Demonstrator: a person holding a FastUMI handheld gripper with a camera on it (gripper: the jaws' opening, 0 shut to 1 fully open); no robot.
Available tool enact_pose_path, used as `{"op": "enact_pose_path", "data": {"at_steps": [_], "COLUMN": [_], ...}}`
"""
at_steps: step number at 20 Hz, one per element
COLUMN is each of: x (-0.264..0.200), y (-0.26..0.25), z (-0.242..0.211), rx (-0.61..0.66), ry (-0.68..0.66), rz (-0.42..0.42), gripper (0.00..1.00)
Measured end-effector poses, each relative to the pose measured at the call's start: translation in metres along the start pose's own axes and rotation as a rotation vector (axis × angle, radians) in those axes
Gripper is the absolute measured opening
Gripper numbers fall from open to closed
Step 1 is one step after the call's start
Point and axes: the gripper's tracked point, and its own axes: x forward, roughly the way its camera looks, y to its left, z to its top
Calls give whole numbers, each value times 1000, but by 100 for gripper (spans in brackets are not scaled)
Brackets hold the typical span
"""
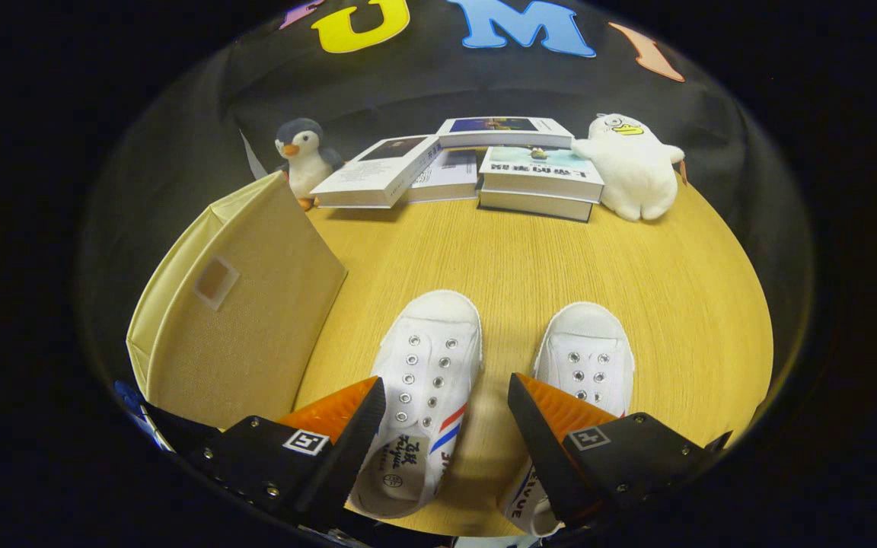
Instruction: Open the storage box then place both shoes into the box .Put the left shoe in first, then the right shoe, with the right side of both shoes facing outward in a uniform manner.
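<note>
Hovering low over the near edge of the bench (pixel 560 251), fingers spread wide, pinching nothing. Judged step: opening the storage box (pixel 240 320) first, shoes untouched for now.

Storage box: beige fabric, at the left edge of the bench, flap apparently closed with a small pale tab (pixel 215 281) on the facing panel. Best approached by swinging the gripper (pixel 446 411) left, lining one finger behind the tab or the flap's free edge, closing gently, then lifting in an arc about the fold rather than pulling straight, lest the soft box slide or tip. Hinge side not clear from here.

Left shoe (pixel 423 380): white canvas, toe pointing toward the far edge, lying between the fingers, partly under the left finger (pixel 336 415). Right shoe (pixel 589 358): just beside it, partly behind the right finger (pixel 553 415). Worth keeping the fingers above both while turning toward the box, to avoid nudging them out of line.

Far edge: books (pixel 537 179), a penguin toy (pixel 303 156) and a white duck toy (pixel 633 171), well apart from the work.
</note>
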Motion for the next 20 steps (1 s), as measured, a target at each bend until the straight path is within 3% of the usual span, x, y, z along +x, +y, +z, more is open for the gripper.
{"op": "enact_pose_path", "data": {"at_steps": [5, 11, 14, 16, 17, 19, 20], "x": [10, 19, 20, 14, 23, 16, 22], "y": [-5, 5, 12, 4, 4, 4, 5], "z": [-17, -26, -29, -29, -33, -30, -27], "rx": [7, 94, 192, 211, 244, 282, 333], "ry": [58, 110, 132, 137, 142, 164, 146], "rz": [5, 86, 130, 96, 101, 93, 76], "gripper": [96, 81, 50, 47, 17, 18, 9]}}
